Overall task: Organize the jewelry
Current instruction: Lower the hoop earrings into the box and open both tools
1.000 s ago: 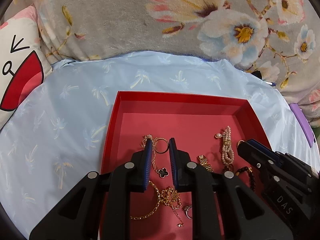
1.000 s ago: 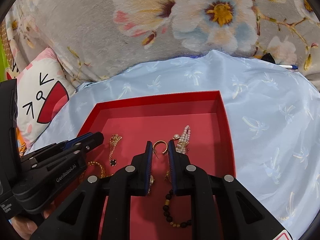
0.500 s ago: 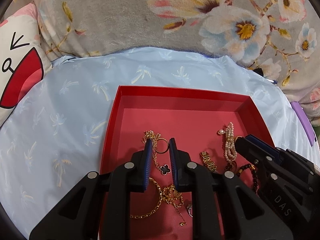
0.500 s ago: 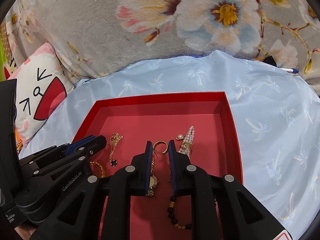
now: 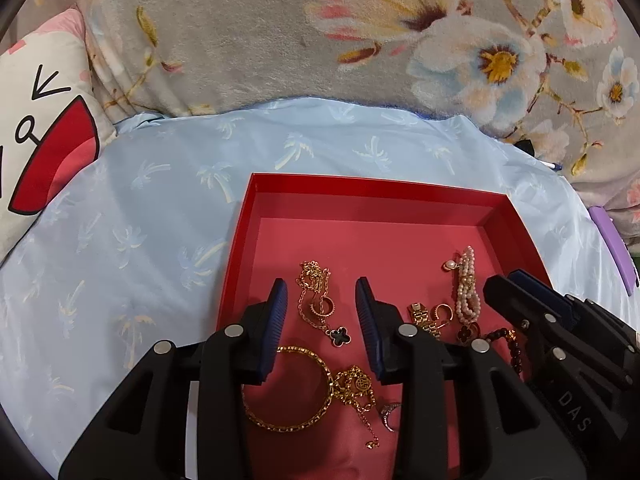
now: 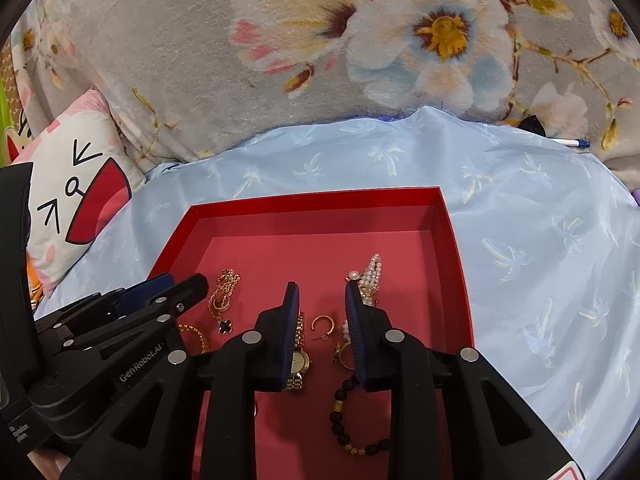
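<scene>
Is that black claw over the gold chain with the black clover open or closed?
Open. The left gripper has its blue-padded fingers spread apart, with the gold clover necklace lying untouched between them in the red tray.

Floral bed blanket (image 5: 248,36), blue cloth (image 5: 120,216), red tray (image 5: 372,188), cartoon pillow (image 5: 36,120)

A grey plush blanket (image 5: 248,40) printed with large pink, white and blue flowers filled the upper half of the frame. Below it lay a pale blue sheet (image 5: 132,240) patterned with small palm trees. At the left edge sat a white cartoon pillow (image 6: 76,184) with a red mouth. Light was even and soft.
</scene>
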